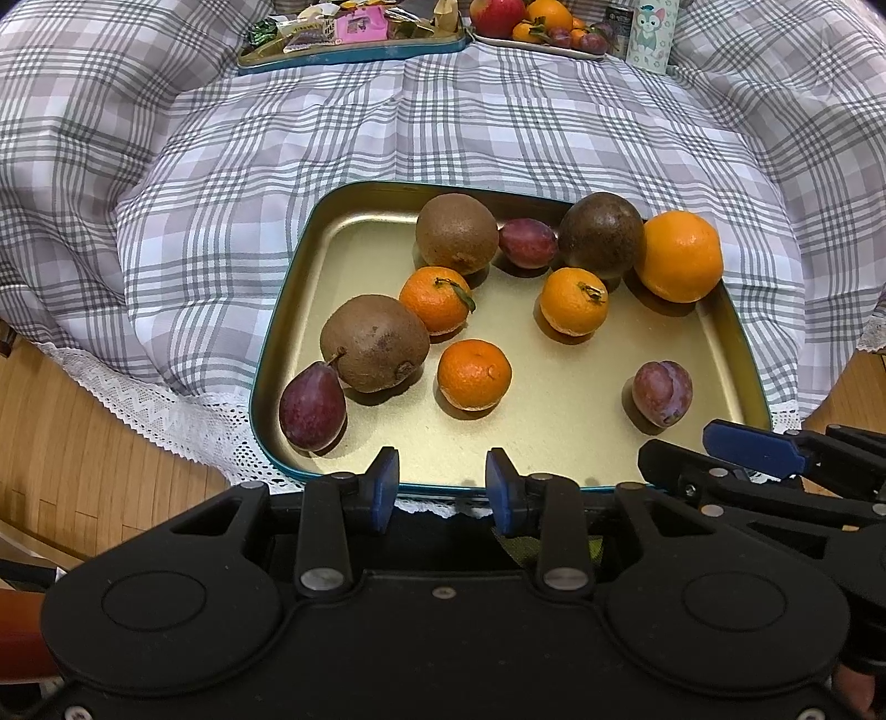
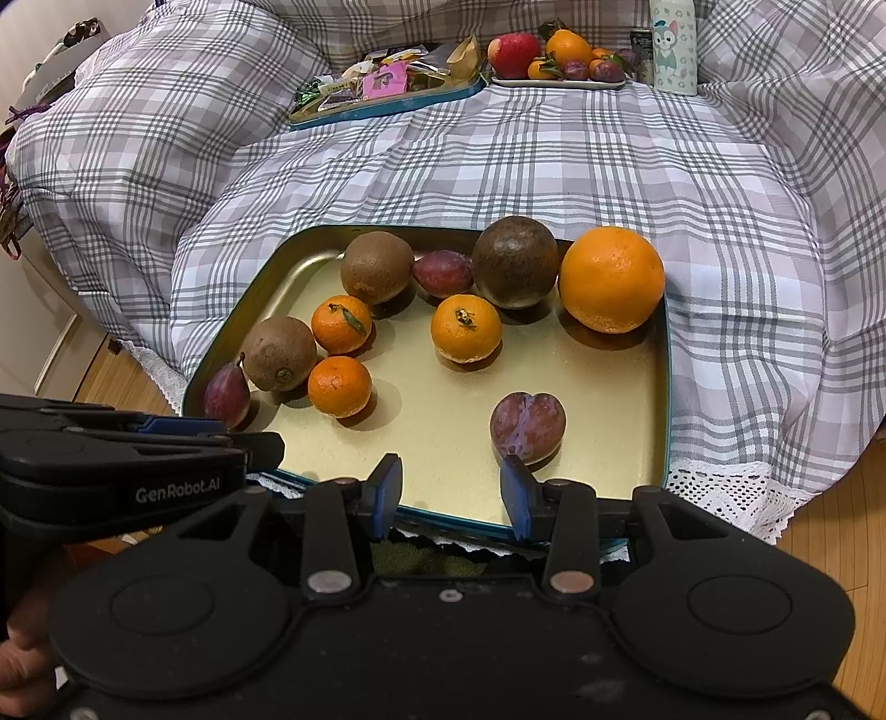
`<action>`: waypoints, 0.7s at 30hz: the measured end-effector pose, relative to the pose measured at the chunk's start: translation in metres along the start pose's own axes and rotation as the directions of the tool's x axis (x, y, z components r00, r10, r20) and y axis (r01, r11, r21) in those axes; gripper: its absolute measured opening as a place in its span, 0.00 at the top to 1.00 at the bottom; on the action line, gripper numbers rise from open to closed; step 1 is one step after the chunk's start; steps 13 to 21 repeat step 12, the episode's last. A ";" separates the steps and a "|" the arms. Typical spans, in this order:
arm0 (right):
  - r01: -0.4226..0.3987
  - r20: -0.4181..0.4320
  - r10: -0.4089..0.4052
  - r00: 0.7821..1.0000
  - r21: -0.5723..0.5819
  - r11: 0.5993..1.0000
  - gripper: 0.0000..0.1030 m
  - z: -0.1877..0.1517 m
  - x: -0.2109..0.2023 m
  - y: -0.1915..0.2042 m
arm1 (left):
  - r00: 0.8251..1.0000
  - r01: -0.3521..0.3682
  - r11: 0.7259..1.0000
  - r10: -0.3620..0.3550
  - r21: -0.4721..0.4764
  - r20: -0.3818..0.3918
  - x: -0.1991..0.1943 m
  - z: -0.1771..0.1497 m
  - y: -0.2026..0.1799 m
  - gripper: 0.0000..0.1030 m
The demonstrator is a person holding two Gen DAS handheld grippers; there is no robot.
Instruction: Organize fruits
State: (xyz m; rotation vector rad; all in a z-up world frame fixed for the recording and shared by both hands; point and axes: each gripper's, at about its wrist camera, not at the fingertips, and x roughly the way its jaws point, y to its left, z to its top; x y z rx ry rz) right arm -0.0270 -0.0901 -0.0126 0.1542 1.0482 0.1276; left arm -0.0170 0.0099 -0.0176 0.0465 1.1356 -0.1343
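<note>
The jaws of my left gripper stand released, pads apart, with nothing between them. They hang over the near rim of the tray, towards its middle. The jaws of my right gripper are likewise released and empty, pads apart, over the same near rim. The plum just inside that rim lies right beyond the right-hand pad; I cannot tell whether it touches.

Contents of the tray:
- Far right corner: one large orange, with a dark round fruit just beside it.
- Far edge, middle: a kiwi and a second plum between that kiwi and the dark fruit.
- Centre: three mandarins.
- Near left corner: a red pear lying against a second kiwi.

The tray sits at the near edge of a bench covered by a checked cloth. Well beyond the tray's far rim stand a snack tin, a plate of fruit and a printed bottle.
</note>
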 end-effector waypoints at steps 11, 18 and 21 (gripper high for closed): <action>-0.002 -0.005 0.002 1.000 0.004 1.000 0.59 -0.001 0.001 -0.001 | 1.000 0.003 1.000 -0.003 0.002 0.000 0.000 -0.001 -0.002 0.59; -0.002 -0.005 0.003 1.000 0.004 1.000 0.59 -0.001 0.001 -0.001 | 1.000 0.004 1.000 -0.004 0.002 0.000 0.001 -0.001 -0.002 0.59; -0.002 -0.005 0.003 1.000 0.004 1.000 0.59 -0.001 0.001 -0.001 | 1.000 0.004 1.000 -0.004 0.002 0.000 0.001 -0.001 -0.002 0.59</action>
